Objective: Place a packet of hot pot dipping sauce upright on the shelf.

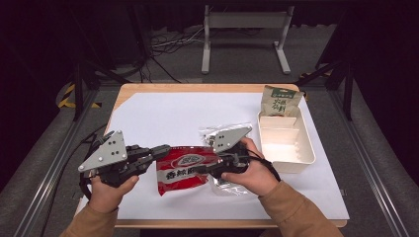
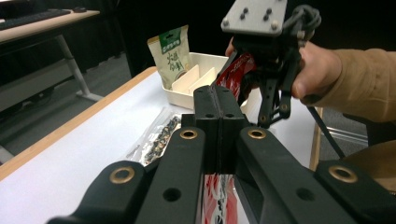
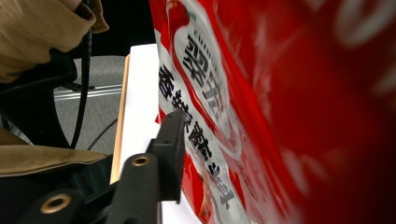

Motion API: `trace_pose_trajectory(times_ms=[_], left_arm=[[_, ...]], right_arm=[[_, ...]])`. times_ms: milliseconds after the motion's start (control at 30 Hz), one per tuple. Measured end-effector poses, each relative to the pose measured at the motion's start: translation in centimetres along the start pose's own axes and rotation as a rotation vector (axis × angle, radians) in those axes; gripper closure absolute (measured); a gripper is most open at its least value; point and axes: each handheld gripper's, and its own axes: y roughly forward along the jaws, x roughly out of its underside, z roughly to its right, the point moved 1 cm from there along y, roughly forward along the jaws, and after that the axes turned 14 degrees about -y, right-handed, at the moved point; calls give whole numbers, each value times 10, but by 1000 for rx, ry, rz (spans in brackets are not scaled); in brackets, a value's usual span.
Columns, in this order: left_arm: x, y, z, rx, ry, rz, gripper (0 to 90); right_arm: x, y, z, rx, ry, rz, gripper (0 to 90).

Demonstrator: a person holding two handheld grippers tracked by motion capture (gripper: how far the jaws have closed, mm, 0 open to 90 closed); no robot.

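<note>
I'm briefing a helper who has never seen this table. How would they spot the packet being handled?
On the white sheet covering the wooden table, look near the front edge, left of the cream divided plastic tray. The glossy red foil packet with a white label lies there, between both grippers, unlike the clear packet or the upright green-and-white pouch.
</note>
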Motion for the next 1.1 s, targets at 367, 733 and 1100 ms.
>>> trace_pose_trajectory(times_ms=[367,733,1100], left_arm=[[1,1,-1,-2,-13,-9,899],[2,-3,-5,-18,-19,5,898],[4,2,-7,-28,-32,-18,788]], right_arm=[[17,15,0,-25,43,64,657],[11,4,1,-48,43,66,895],[7,-15,5,-38,77,46,899]])
